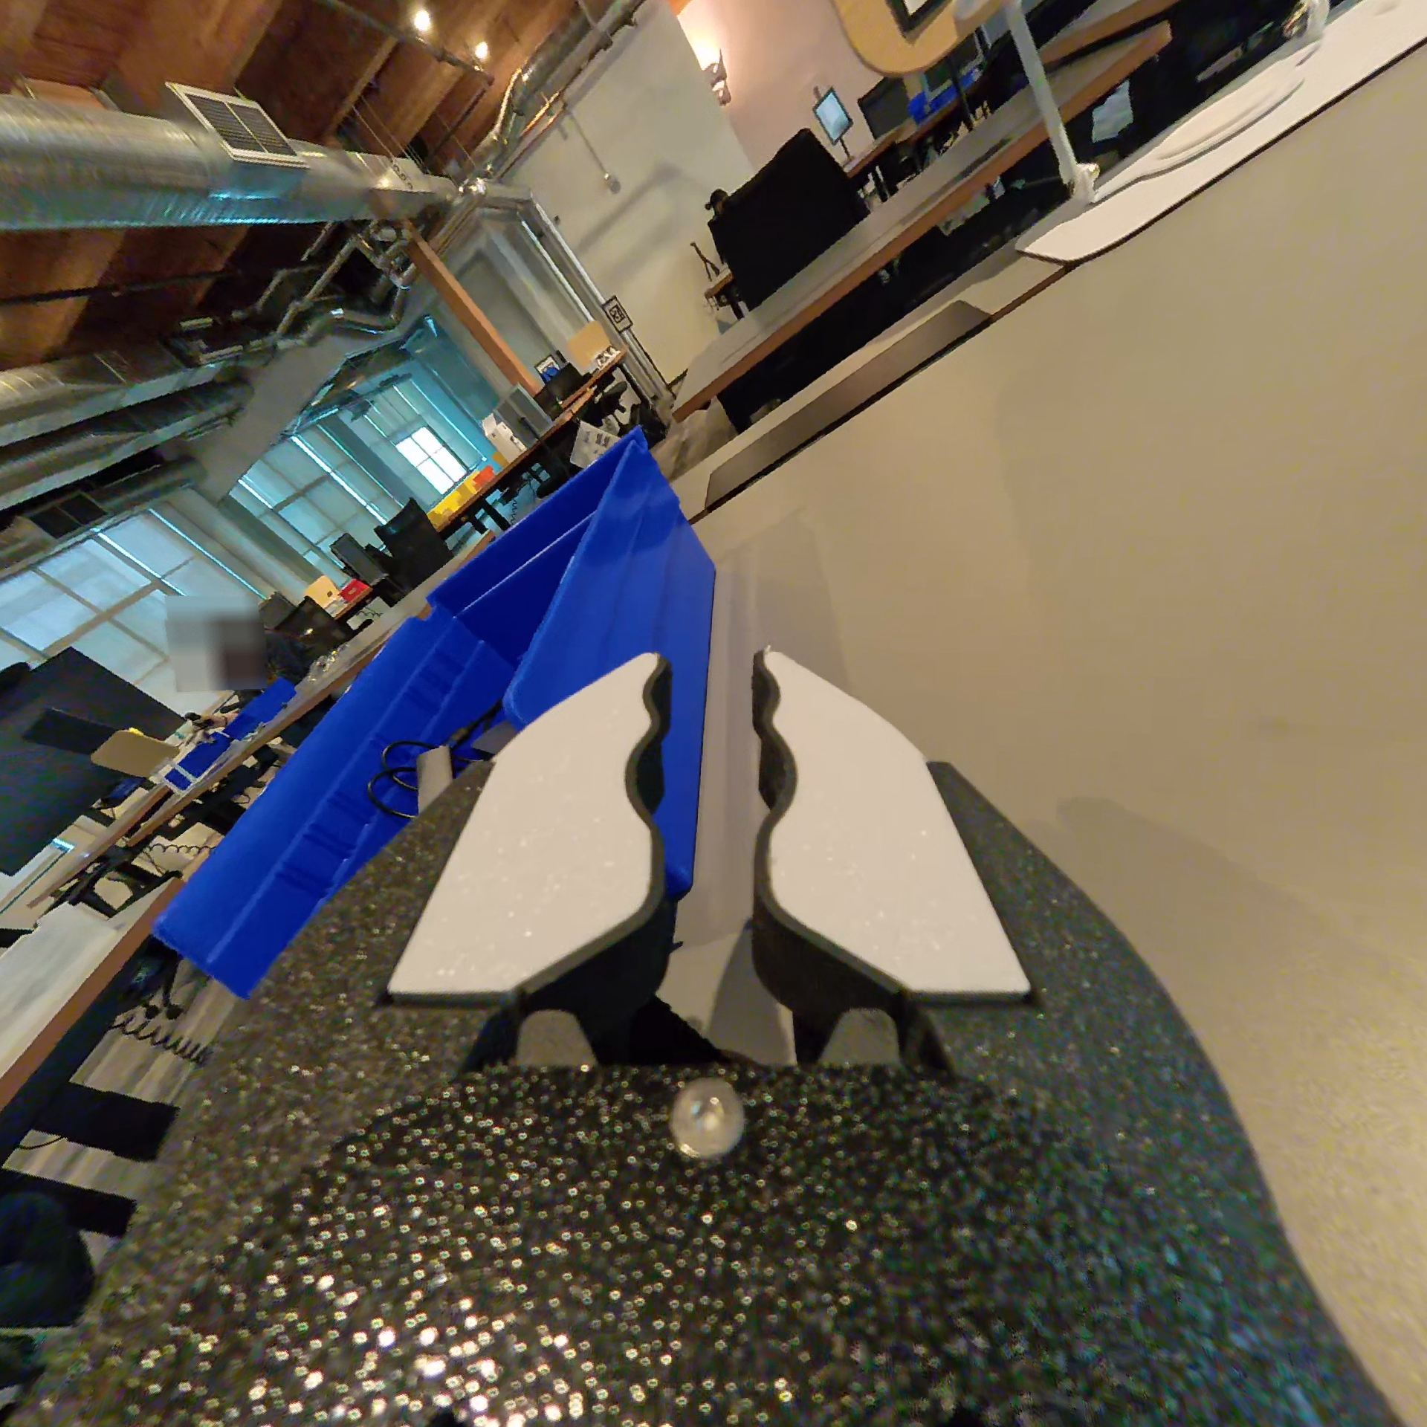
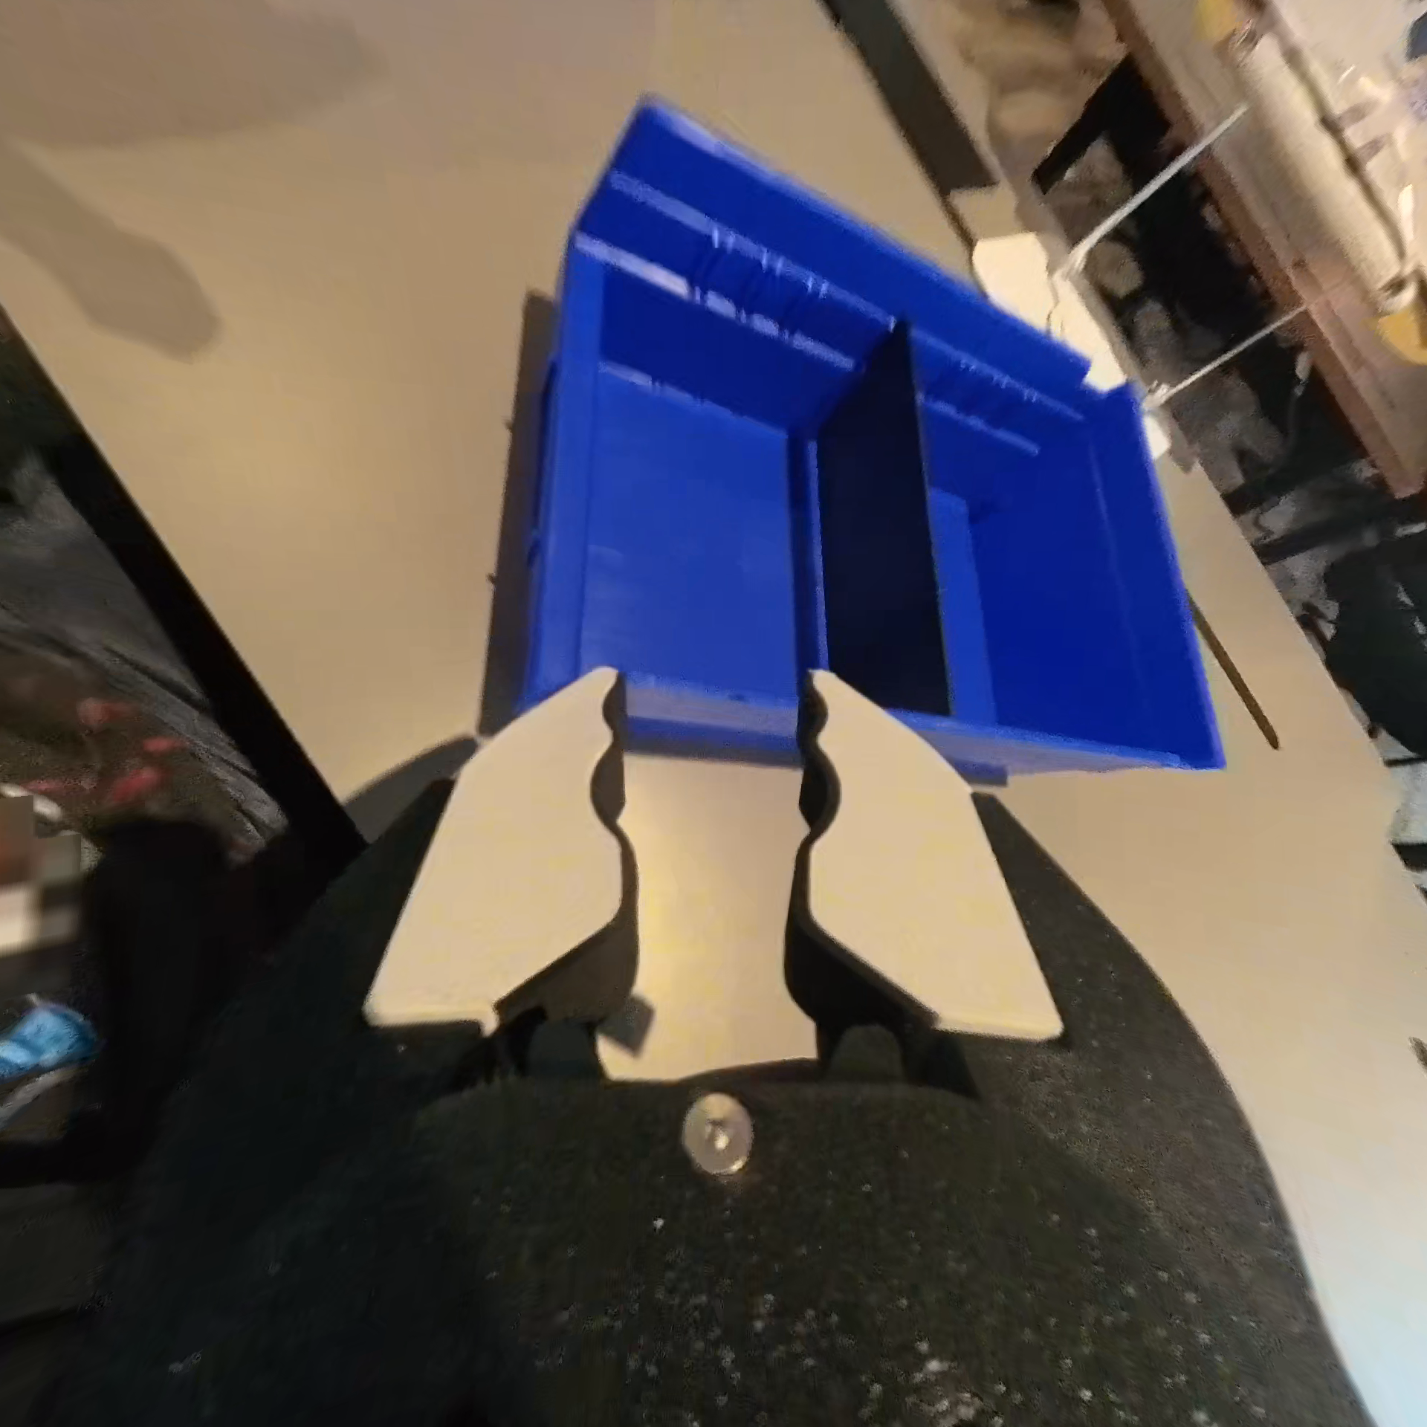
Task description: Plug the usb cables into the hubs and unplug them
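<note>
A blue bin [image 1: 587,618] stands on the beige table [image 1: 1081,618], just left of and beyond my left gripper [image 1: 709,664]. Inside it lie a looped black cable [image 1: 390,780] and a small grey hub [image 1: 434,772], partly hidden by the gripper body. The left gripper is open a little and empty, its view tilted. In the blurred right wrist view, a blue bin [image 2: 1120,618] with a dark centre divider [image 2: 880,556] sits just beyond my right gripper [image 2: 712,687], which is open and empty above the bin's near wall. The compartments I see there look empty.
The table's dark front edge [image 2: 193,602] runs along the left, with dark clothing beyond it. A clear acrylic stand [image 2: 1158,193] and clutter lie past the table's far right edge. Other desks with monitors [image 1: 780,216] fill the room behind. The grippers' ends are close to 40 cm from one another.
</note>
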A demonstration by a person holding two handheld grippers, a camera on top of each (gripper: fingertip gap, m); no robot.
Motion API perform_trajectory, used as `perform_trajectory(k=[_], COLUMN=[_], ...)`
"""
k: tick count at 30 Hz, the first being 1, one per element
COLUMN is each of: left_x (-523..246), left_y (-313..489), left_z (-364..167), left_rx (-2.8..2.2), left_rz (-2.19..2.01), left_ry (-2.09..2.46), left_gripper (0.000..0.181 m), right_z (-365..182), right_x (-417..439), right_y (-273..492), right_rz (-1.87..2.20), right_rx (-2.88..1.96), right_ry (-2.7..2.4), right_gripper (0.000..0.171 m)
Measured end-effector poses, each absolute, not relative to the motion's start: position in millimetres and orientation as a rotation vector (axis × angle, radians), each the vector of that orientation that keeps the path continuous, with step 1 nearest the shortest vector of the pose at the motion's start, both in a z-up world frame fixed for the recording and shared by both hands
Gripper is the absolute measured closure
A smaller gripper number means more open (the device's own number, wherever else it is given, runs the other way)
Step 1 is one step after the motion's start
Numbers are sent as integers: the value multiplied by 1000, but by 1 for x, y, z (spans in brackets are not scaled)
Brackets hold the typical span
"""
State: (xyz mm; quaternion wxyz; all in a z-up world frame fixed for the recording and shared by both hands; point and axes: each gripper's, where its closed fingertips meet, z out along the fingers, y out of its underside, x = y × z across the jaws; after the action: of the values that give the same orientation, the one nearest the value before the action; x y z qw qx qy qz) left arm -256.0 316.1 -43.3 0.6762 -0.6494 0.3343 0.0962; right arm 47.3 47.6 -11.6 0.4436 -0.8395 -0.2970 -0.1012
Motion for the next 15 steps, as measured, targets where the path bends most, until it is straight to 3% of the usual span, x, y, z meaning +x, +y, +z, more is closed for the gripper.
perform_trajectory(k=[7,15], left_x=[-254,-253], left_y=[316,316], left_z=[-44,-46], left_rx=[-1458,-1460], left_rz=[222,229], left_ry=[766,782], left_gripper=[162,162], right_z=[-16,-21], right_x=[43,113], right_y=[66,67], right_rz=[-296,-673], right_rx=[-2041,-2128], right_ry=[-573,-424], right_gripper=[116,111])
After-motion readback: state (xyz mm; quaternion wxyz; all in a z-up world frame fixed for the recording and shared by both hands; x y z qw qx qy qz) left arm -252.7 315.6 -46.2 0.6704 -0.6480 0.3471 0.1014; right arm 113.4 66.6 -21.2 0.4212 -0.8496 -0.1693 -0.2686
